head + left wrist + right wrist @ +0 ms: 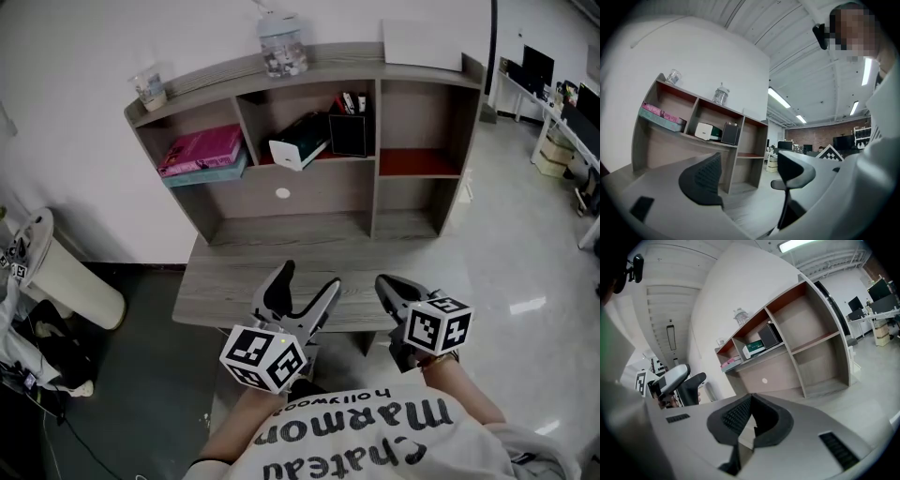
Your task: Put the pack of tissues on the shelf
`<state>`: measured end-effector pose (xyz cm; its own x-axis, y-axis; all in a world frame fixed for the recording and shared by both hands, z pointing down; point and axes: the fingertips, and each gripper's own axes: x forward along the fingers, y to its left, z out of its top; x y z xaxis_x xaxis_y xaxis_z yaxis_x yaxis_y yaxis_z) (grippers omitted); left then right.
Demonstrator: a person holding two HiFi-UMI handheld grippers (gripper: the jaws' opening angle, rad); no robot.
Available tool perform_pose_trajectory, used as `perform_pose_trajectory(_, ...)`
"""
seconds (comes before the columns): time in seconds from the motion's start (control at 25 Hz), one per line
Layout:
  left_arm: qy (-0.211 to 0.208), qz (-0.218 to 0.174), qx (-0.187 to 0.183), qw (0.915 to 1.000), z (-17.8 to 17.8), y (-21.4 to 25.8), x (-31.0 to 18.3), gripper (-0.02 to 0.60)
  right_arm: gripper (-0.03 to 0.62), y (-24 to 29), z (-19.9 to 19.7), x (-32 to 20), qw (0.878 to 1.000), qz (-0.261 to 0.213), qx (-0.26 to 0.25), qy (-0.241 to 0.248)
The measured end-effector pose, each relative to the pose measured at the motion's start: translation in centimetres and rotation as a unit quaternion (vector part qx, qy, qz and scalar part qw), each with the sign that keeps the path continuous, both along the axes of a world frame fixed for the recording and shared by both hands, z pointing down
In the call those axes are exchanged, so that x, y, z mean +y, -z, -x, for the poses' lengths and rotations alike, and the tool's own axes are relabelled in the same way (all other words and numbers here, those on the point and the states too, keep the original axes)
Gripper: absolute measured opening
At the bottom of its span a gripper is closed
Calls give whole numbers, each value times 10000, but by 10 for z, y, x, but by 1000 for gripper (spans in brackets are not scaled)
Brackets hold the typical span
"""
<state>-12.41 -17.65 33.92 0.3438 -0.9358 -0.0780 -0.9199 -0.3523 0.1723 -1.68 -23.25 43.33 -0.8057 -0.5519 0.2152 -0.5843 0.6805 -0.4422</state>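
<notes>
The pack of tissues (300, 141), white with a green face, lies tilted in the middle compartment of the wooden shelf unit (281, 192); it also shows in the left gripper view (707, 131) and the right gripper view (753, 348). My left gripper (307, 284) hovers over the front edge of the grey desk (234, 281), well short of the shelf, jaws wide open with nothing between them (750, 164). My right gripper (386, 283) is beside it on the right, its jaw tips meeting, empty (751, 399).
Pink books (202, 150) lie in the left compartment and a black box (349, 131) stands right of the tissues. A jar (281, 45), a small glass (150, 89) and a white board (422, 45) sit on top. A white bin (66, 272) stands left of the desk.
</notes>
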Motion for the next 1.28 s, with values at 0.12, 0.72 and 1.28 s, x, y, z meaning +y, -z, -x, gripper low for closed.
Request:
perform_pose_trajectory(0.12, 198, 27, 96, 9998, -1, -4, 7, 84, 8, -3, -9, 7, 10000, -40, 64, 21)
perform_pose_trajectory(0.72, 750, 410, -172, 9962, -3, -31, 22, 20, 8, -6, -25, 17, 9998, -137, 134, 5)
perform_pose_trajectory(1.28, 864, 526, -36, 9949, -6, -40, 21, 20, 8, -1, -35, 10, 9987, -427, 284, -25)
